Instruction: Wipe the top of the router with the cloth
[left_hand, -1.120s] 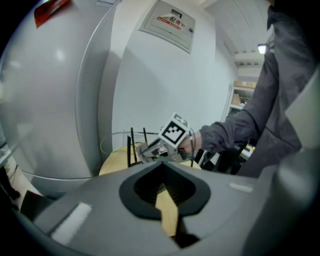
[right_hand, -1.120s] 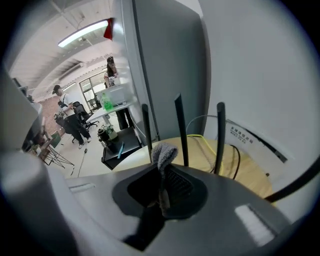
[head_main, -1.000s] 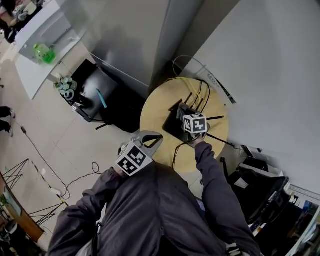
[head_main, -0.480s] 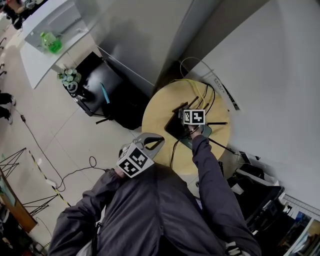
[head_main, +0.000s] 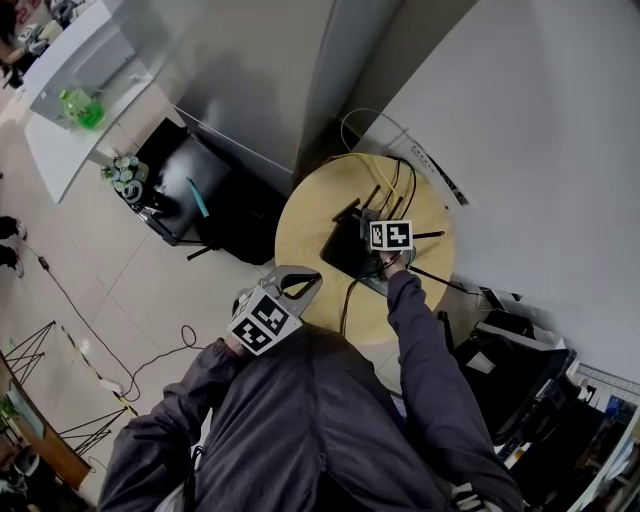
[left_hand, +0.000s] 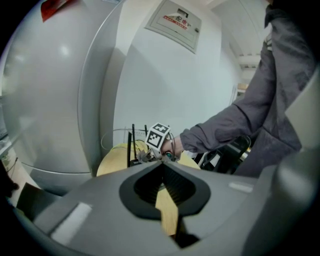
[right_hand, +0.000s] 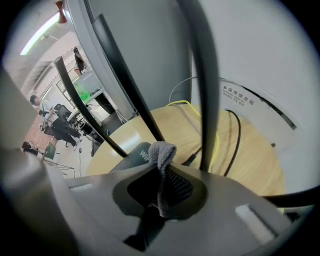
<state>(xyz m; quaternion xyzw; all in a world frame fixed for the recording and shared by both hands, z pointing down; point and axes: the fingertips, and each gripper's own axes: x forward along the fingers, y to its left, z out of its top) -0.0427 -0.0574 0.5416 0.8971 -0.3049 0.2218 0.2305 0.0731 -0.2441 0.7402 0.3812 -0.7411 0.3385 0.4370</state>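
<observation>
- Bench (head_main: 305, 225): round, pale wood, set in a corner against the white wall, with the router on the side nearer that wall.
- Router (head_main: 345, 248): a dark, flat box lying on the bench; its black antennas (right_hand: 202, 85) stand upright. In the right gripper view, its grey top (right_hand: 131, 155) shows white lettering just under the tool's tips.
- Right tool (right_hand: 162, 167): held over the router at the end of the person's outstretched sleeve, with its jaws clamped on the cloth.
- Left tool (left_hand: 161, 163): held back near the person's body at the bench's near edge, well apart from the router; jaws together with nothing between them.
- Cloth (right_hand: 162, 152): grey, pinched into a fold that sticks out past the right tool's tips, above the router's top. I cannot tell whether it touches.
- Cables: a yellow one (right_hand: 216, 145) and a black one (right_hand: 235, 137) lie on the bench behind the router.
</observation>
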